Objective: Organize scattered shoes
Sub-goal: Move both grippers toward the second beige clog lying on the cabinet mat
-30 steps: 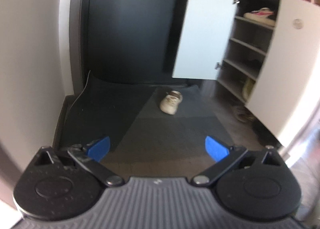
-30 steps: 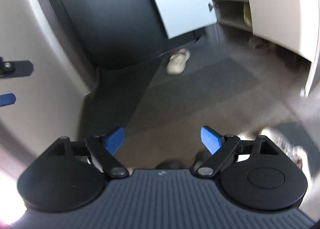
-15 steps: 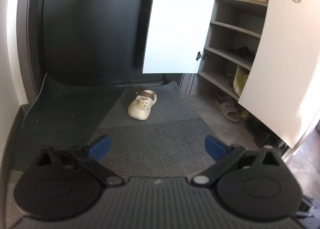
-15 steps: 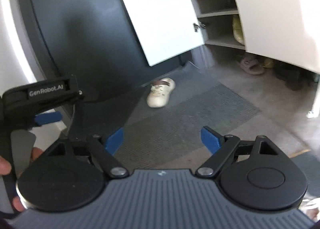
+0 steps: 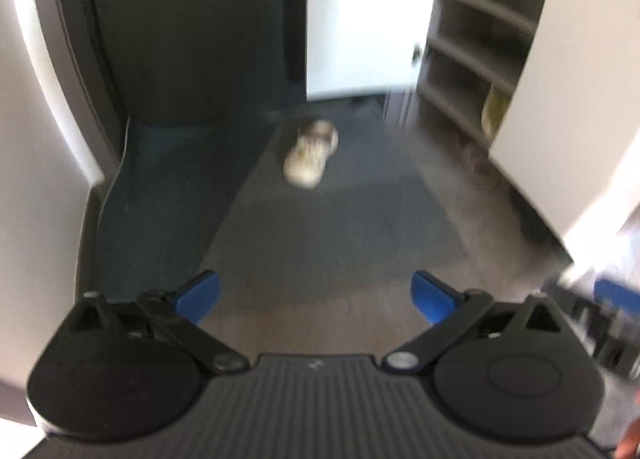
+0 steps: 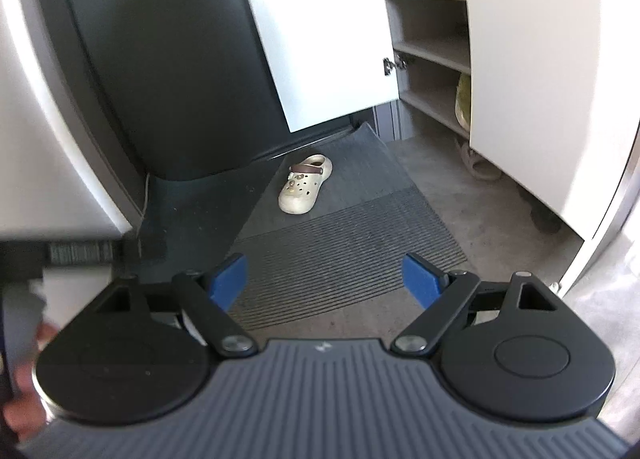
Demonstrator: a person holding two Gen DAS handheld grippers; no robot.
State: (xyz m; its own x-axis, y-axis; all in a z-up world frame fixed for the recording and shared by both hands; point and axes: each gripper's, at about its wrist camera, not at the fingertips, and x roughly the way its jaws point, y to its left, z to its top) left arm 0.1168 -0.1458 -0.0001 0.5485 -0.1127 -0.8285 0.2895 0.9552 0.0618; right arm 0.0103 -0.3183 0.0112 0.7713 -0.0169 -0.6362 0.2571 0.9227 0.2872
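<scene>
A cream clog [image 6: 304, 185] with a brown strap lies alone on the dark ribbed doormat [image 6: 340, 243], toe toward me; in the left wrist view the clog [image 5: 311, 154] is blurred. My right gripper [image 6: 324, 279] is open and empty, well short of the clog and above the mat. My left gripper [image 5: 316, 295] is open and empty too, just as far from the clog. Part of the left gripper's body [image 6: 80, 253] and a hand [image 6: 20, 379] show at the left edge of the right wrist view.
A shoe cabinet [image 6: 428, 51] stands at the right with both white doors [image 6: 320, 39] swung out. A yellow-green shoe [image 6: 464, 99] sits on a low shelf, and a sandal [image 6: 478, 167] lies under the cabinet. A dark door [image 6: 172, 59] closes the far end, with a white wall [image 5: 40, 119] at left.
Both grippers have risen and swung, so the clog sits more centred ahead of them. The left wrist view has blurred with motion. Both pairs of jaws stayed wide apart.
</scene>
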